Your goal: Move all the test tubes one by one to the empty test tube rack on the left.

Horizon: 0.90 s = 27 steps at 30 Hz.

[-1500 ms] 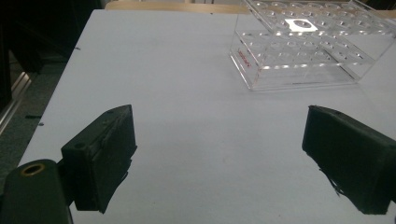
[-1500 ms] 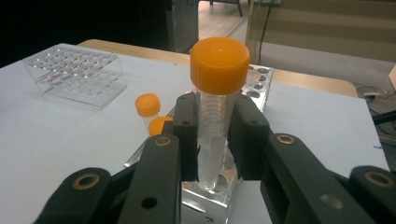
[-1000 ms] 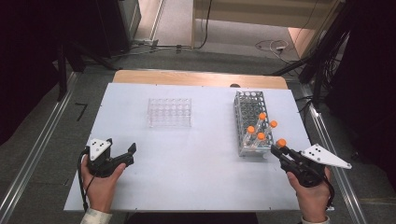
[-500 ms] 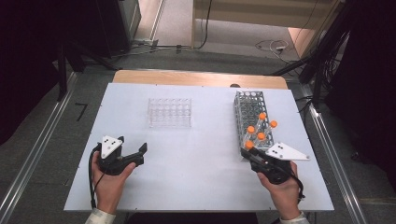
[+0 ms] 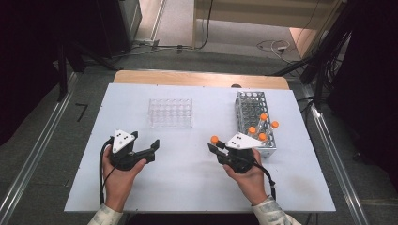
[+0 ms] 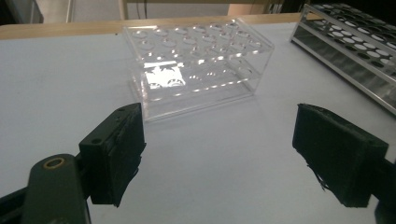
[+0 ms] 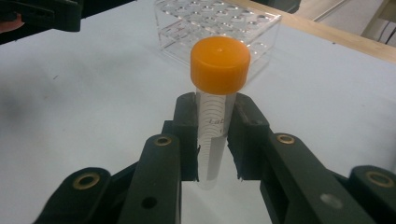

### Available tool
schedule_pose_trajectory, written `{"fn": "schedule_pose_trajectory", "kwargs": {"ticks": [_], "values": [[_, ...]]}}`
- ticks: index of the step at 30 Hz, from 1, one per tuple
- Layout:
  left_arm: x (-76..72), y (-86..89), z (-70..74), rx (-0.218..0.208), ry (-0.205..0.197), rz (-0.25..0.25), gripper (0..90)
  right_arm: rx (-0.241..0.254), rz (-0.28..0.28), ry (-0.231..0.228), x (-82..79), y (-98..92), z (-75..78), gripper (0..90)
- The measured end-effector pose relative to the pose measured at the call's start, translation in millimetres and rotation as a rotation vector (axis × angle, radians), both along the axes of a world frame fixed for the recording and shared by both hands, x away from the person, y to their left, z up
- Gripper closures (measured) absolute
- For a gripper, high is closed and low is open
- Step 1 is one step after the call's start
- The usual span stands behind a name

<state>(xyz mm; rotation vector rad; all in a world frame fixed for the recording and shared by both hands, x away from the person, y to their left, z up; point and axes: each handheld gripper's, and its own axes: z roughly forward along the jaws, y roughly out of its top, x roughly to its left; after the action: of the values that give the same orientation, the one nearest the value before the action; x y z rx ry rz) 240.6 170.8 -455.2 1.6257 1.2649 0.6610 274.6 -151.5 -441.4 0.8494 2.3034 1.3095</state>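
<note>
My right gripper (image 5: 214,148) is shut on a clear tube with an orange cap (image 5: 214,139), held upright over the white table (image 5: 187,187) left of the metal rack (image 5: 248,105). In the right gripper view the tube (image 7: 217,93) stands between the pads of the right gripper (image 7: 215,135), with the clear plastic rack (image 7: 219,23) behind it. My left gripper (image 5: 152,151) is open at the front left. Its jaws have just been closing a little, with nothing between them. In the left gripper view the left gripper (image 6: 219,158) faces the clear rack (image 6: 196,65).
Several orange-capped tubes (image 5: 263,126) stand in the near end of the metal rack, which also appears at the right of the left gripper view (image 6: 355,51). The clear rack (image 5: 171,112) sits at mid-table, apart from both grippers. A wooden edge (image 5: 197,78) runs along the far side.
My right gripper has carried the orange-capped tube leftward, away from the metal rack toward the table's middle. My left gripper has shifted a little to the right.
</note>
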Motion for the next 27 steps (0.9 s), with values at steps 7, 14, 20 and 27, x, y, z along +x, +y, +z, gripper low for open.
{"fn": "schedule_pose_trajectory", "kwargs": {"ticks": [7,14,20,27], "values": [[3.6,-12.9,8.7,-0.005,-0.012,-0.040,17.9,-0.002,0.019,0.003,6.6,23.0,-4.2,72.1],[7.6,-33.8,26.2,-0.005,-0.034,-0.109,20.1,-0.004,0.040,0.004,11.1,41.9,-7.6,72.1],[10.1,-57.4,38.0,0.013,-0.044,-0.186,26.1,0.005,0.056,0.010,13.7,54.2,-7.7,72.1],[13.5,-72.2,35.7,0.028,-0.035,-0.241,34.7,0.001,0.070,0.013,14.6,62.8,-8.8,72.1]]}}
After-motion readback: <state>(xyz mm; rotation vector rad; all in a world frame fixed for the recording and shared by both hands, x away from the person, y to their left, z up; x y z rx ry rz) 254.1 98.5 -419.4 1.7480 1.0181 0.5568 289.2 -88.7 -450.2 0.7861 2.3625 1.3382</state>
